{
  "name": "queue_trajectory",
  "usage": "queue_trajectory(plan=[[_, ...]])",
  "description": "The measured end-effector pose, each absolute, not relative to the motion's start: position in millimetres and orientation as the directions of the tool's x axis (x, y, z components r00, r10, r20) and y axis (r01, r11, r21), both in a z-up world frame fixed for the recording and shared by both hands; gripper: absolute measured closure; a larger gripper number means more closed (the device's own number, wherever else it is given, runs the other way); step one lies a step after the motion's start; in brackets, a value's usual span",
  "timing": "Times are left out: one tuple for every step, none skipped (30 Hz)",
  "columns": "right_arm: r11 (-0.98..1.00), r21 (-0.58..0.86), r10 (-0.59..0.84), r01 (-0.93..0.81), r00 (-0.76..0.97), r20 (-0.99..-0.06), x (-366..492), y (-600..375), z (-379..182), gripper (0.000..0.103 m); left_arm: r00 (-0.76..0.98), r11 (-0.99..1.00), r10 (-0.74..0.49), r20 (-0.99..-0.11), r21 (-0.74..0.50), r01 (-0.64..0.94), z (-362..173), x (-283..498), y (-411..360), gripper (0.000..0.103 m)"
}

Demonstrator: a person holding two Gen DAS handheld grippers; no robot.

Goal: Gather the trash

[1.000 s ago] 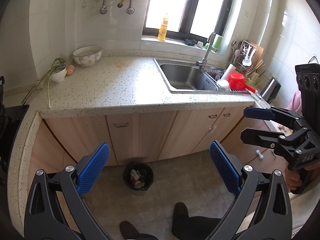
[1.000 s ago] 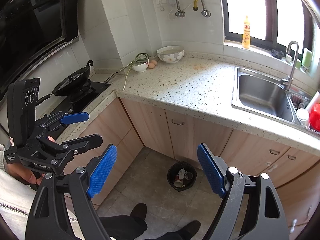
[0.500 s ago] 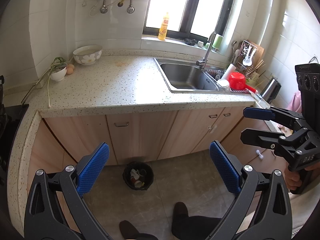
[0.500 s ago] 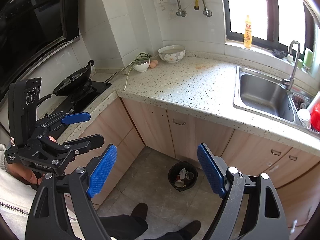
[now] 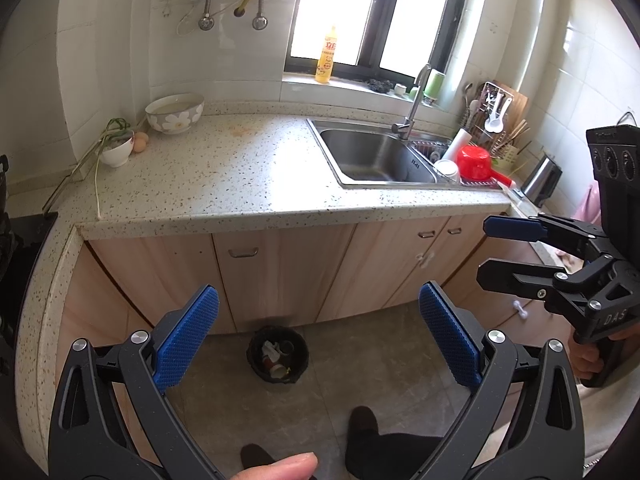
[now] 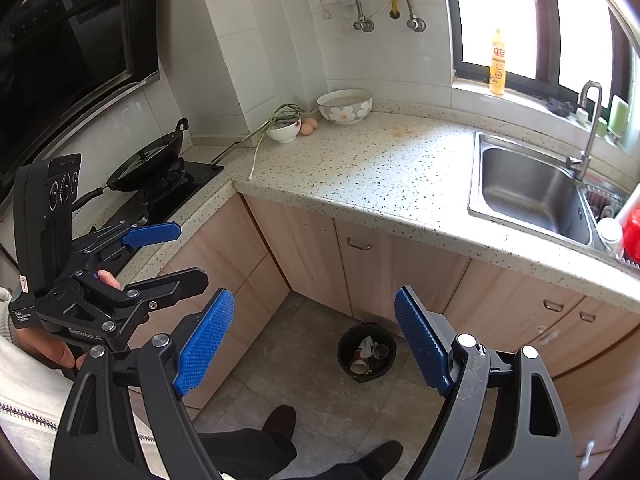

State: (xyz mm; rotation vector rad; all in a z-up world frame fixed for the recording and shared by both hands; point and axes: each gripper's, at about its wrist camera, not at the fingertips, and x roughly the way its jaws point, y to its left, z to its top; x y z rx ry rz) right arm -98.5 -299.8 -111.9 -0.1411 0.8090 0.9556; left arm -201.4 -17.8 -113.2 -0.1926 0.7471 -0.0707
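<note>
Left wrist view takes in a speckled stone countertop (image 5: 240,176) spanning the middle of the frame, with pale wood cabinets (image 5: 280,268) under it and a grey tiled floor (image 5: 360,368) at the bottom. A steel sink (image 5: 376,160) is set into the counter right of centre, its tap (image 5: 412,108) behind it. At the lower centre of the frame a small black trash bin (image 5: 278,354) stands on the floor just in front of the cabinets, with crumpled paper and cups inside it.

The left gripper (image 5: 318,340) fills the lower part of this view, its blue pads spread wide apart with nothing between them; the bin shows through the gap. The right gripper (image 5: 482,250) comes in from the right edge, its two fingers likewise apart and holding nothing.

In the right wrist view the same bin (image 6: 366,352) sits lower centre, between the parted pads of the right gripper (image 6: 314,340), while the left gripper (image 6: 192,256) enters from the left edge with its fingers separated. A black wok (image 6: 148,160) rests on the stove at mid left.

Smaller things line the counter's back edge at the upper left of the left wrist view: a flowered bowl (image 5: 175,113), a small white bowl (image 5: 117,151) holding green onions, and eggs (image 5: 140,143) just beside it. A red pot (image 5: 476,163) sits right of the sink, and a yellow bottle (image 5: 326,56) stands on the windowsill.
</note>
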Motion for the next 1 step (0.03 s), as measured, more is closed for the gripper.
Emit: queue_trajectory(plan=[[0.592, 0.232, 0.672, -0.772, 0.315, -0.671, -98.6, -299.8, -111.9, 0.023, 0.733, 0.98, -0.133, -0.668, -0.2, -0.005, -113.2, -201.4, -16.8, 0.006]])
